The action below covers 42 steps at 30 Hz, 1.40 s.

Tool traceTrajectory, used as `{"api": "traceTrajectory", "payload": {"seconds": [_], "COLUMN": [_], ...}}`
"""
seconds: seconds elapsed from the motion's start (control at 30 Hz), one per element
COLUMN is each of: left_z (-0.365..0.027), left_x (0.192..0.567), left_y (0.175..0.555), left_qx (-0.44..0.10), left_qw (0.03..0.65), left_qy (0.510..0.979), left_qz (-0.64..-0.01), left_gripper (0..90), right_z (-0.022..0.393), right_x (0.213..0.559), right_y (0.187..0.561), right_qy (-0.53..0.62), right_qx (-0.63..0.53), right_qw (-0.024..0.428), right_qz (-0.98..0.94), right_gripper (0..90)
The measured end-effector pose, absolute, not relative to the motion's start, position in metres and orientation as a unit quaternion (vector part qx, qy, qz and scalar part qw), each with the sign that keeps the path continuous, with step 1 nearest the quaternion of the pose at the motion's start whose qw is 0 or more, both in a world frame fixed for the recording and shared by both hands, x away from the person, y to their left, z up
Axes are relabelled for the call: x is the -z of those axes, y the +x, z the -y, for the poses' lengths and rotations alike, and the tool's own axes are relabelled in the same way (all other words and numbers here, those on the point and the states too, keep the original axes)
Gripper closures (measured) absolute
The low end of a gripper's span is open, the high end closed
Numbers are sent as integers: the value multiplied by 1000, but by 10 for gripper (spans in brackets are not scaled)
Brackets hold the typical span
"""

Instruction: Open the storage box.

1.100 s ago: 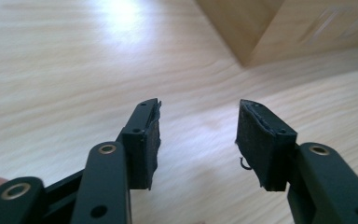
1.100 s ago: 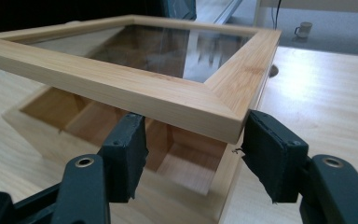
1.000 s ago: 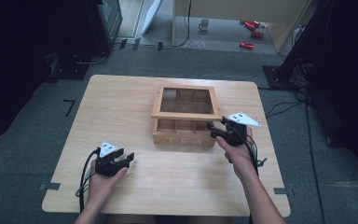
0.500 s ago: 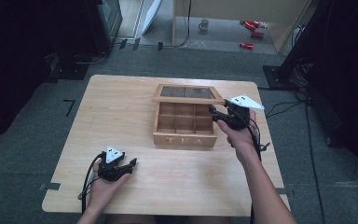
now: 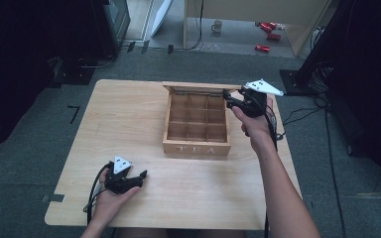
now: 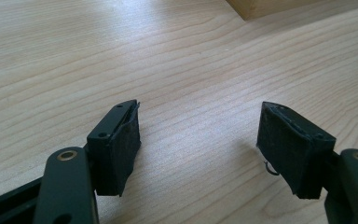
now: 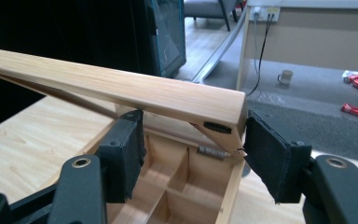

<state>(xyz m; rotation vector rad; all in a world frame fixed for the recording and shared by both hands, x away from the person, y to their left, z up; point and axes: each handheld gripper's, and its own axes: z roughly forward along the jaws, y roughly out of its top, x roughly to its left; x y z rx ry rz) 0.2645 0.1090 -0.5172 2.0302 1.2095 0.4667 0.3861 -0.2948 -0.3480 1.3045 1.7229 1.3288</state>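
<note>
A wooden tea box (image 5: 196, 148) marked TEA stands mid-table with several bare compartments (image 5: 197, 116) showing. Its lid (image 5: 198, 87) is raised at the back on its hinges (image 7: 210, 152). My right gripper (image 5: 236, 102) is at the lid's right end. In the right gripper view the lid (image 7: 121, 88) crosses just above my open right gripper (image 7: 193, 120), and its corner touches the right pad (image 7: 265, 154). My left gripper (image 5: 129, 181) lies low over the table near the front left, open with nothing in it (image 6: 198, 140).
The light wooden table (image 5: 124, 119) has bare room left of the box and in front of it. A corner of the box (image 6: 261, 7) shows ahead of the left gripper. Beyond the table lie grey floor, a mug (image 5: 218, 25) and red objects (image 5: 269, 37).
The box lid went from flat on the box to raised at the back. My right gripper moved away from me and up with it. The left gripper slid slightly toward the front edge.
</note>
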Motion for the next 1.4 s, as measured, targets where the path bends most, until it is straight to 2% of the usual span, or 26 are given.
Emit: {"api": "traceTrajectory", "payload": {"seconds": [0.67,1.4], "left_z": [-112,-113], "left_x": [517,517], "left_y": [266,268], "left_qx": [-170,-164], "left_qw": [368,374], "left_qy": [783,782], "left_qz": [-472,-472], "left_gripper": [305,305], "right_z": [299,305], "right_x": [360,408], "right_y": [441,502], "right_qy": [490,488], "right_qx": [-503,-499], "right_qw": [294,261], "right_qz": [-649,-667], "right_gripper": [380,379]}}
